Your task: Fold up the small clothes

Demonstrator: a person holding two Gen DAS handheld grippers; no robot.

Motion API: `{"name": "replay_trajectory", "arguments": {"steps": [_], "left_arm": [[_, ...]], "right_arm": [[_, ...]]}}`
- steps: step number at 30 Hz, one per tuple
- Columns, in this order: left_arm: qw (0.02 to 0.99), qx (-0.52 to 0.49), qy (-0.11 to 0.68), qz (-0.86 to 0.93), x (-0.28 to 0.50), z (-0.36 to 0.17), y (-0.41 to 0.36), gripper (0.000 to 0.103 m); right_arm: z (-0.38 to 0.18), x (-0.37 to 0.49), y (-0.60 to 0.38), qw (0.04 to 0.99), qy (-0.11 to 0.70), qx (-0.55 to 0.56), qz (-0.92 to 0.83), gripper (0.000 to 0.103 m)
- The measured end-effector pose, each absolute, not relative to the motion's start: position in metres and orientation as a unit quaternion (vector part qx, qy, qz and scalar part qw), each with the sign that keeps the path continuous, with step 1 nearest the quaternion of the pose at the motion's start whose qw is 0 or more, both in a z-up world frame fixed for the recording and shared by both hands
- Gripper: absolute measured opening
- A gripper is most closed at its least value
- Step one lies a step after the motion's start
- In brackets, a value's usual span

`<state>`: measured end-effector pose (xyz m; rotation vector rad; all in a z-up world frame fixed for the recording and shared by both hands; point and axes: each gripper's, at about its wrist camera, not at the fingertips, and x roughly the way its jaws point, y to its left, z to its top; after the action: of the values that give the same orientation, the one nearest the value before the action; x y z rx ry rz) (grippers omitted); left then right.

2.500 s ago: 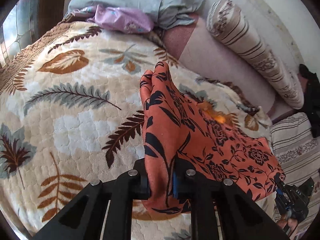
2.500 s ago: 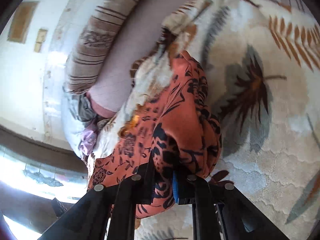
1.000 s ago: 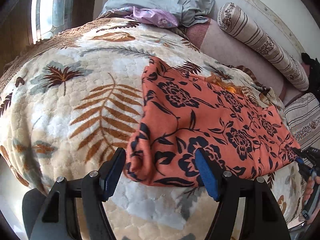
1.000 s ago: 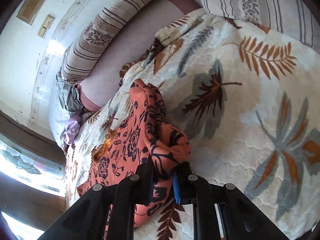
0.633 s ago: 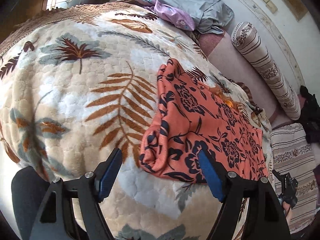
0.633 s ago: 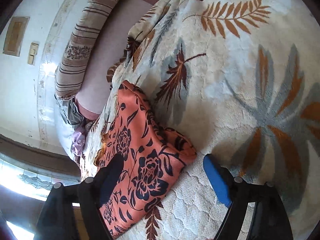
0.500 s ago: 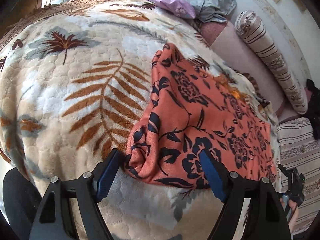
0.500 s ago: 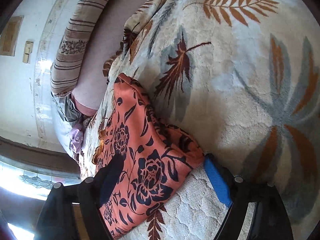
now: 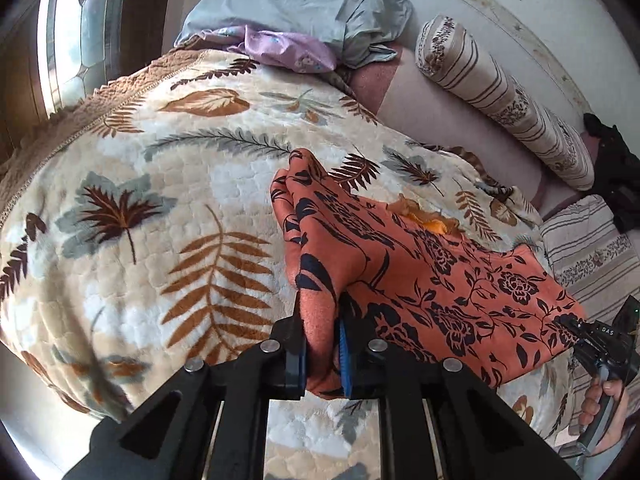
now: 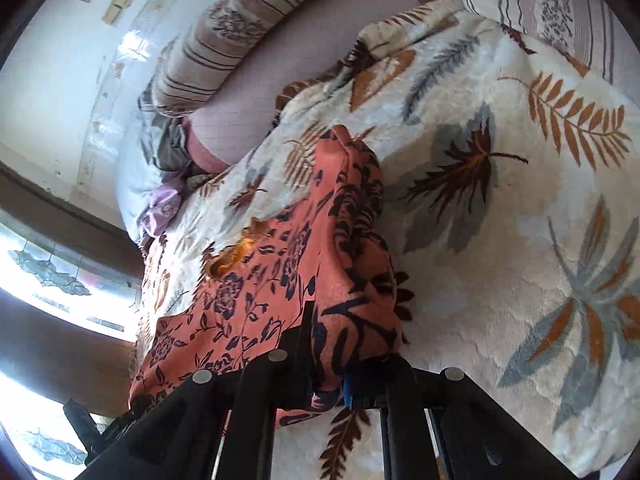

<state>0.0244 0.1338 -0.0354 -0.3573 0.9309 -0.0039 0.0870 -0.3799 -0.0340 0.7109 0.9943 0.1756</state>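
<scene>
1. The left gripper (image 9: 323, 354) has its jaws closing on a bunched corner of the orange garment with a dark floral print (image 9: 432, 276); the cloth fills the gap between the pads and rises straight ahead of them. If the pinch has caught only the top layer, the lower layers could peel away as the corner is carried over.

2. The right gripper (image 10: 327, 382) is pressed together on the opposite near corner, where the fabric is a thick wad just ahead of its fingers (how many layers are caught cannot be told). A wad that fat may squeeze out of the jaws under tension.

3. The rest of the garment lies ahead of both grippers on the cream plush blanket with brown and grey leaves (image 9: 168, 208), spanning from one gripper to the other. The pile looks grippy, so a dragged far edge could wrinkle or skew the fold.

4. If one gripper travels further than the other, the crease would likely land crooked.

5. A small yellow-orange bit (image 9: 430, 224) shows at the garment's far edge, beyond the left gripper; it might get trapped inside the fold.
</scene>
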Motion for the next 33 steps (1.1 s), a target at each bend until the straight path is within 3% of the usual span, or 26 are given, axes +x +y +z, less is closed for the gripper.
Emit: {"name": "replay_trajectory", "arguments": {"steps": [2, 3, 4, 5, 6, 8, 10, 11, 21, 26, 33], "left_arm": [[0.863, -0.171, 0.475, 0.005, 0.019, -0.057, 0.144, 0.02], [0.849, -0.191, 0.493, 0.007, 0.02, -0.078, 0.152, 0.023], [0.826, -0.195, 0.528, 0.016, 0.024, -0.103, 0.161, 0.036], [0.803, -0.191, 0.564, 0.028, 0.028, -0.126, 0.168, 0.04], [0.812, -0.213, 0.543, 0.014, 0.024, -0.127, 0.176, 0.04], [0.826, -0.227, 0.516, 0.021, 0.013, -0.11, 0.186, 0.046], [0.852, -0.2, 0.483, 0.043, 0.008, -0.088, 0.192, 0.056], [0.863, -0.191, 0.465, 0.052, 0.006, -0.079, 0.197, 0.056], [0.868, -0.193, 0.453, 0.068, 0.01, -0.074, 0.231, 0.058], [0.874, -0.159, 0.457, 0.038, 0.047, -0.073, 0.213, 0.06], [0.877, -0.114, 0.467, 0.004, 0.113, -0.076, 0.181, 0.06]], "right_arm": [[-0.049, 0.061, -0.377, 0.808, 0.467, 0.35, 0.078, 0.01], [-0.067, 0.053, -0.376, 0.806, 0.471, 0.352, 0.067, 0.015], [-0.089, 0.049, -0.374, 0.798, 0.486, 0.354, 0.051, 0.02], [-0.115, 0.044, -0.373, 0.773, 0.518, 0.364, 0.037, 0.028], [-0.135, 0.037, -0.374, 0.746, 0.538, 0.391, 0.036, 0.043], [-0.129, 0.022, -0.381, 0.764, 0.498, 0.407, 0.051, 0.046], [-0.118, 0.015, -0.388, 0.766, 0.493, 0.411, 0.048, 0.075], [-0.114, 0.011, -0.394, 0.765, 0.49, 0.416, 0.039, 0.082], [-0.062, 0.011, -0.431, 0.813, 0.465, 0.351, 0.016, 0.083], [-0.052, 0.072, -0.419, 0.829, 0.469, 0.297, 0.061, 0.083], [-0.085, 0.177, -0.396, 0.827, 0.501, 0.249, 0.055, 0.081]]}}
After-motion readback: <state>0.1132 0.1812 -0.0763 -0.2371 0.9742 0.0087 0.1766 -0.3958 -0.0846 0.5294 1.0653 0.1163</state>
